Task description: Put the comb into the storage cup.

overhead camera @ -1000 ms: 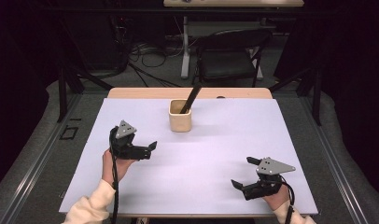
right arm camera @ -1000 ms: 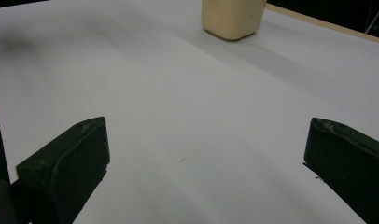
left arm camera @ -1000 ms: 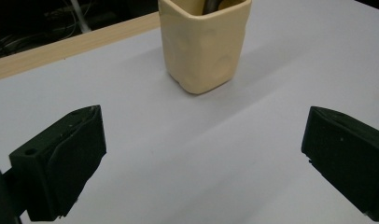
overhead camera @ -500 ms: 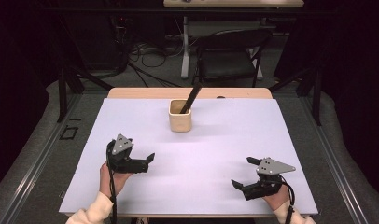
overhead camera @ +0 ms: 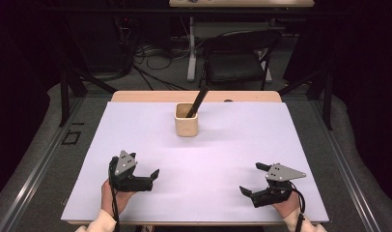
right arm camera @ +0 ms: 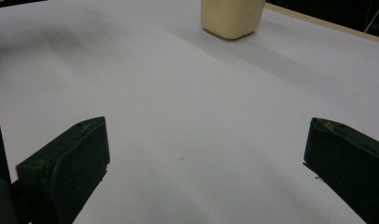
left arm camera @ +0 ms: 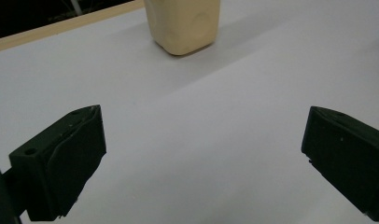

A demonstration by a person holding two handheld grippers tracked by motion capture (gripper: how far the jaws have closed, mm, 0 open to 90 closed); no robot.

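Observation:
A beige cup (overhead camera: 187, 121) stands at the back middle of the white table (overhead camera: 232, 145), and a black stick-like tool (overhead camera: 199, 100) leans out of it to the right. My left gripper (overhead camera: 152, 178) rests low at the near left, open, with nothing between its jaws. At the near right my right gripper (overhead camera: 251, 178) is open and just as bare. In the left gripper view the cup (left arm camera: 183, 23) is far ahead, beyond the left gripper's (left arm camera: 201, 154) wide-spread jaws. The right gripper view has the cup (right arm camera: 232, 16) at the top, past the right gripper's (right arm camera: 206, 163) parted jaws.
A wooden strip (overhead camera: 150, 96) runs along the table's far edge. Behind the table, on the floor, stand a black chair (overhead camera: 237, 58) and a tangle of cables (overhead camera: 150, 53). Dark stand legs (overhead camera: 68, 87) flank the table on both sides.
My left gripper has drawn back toward the near edge of the table and sits lower. The right gripper and the cup have stayed put.

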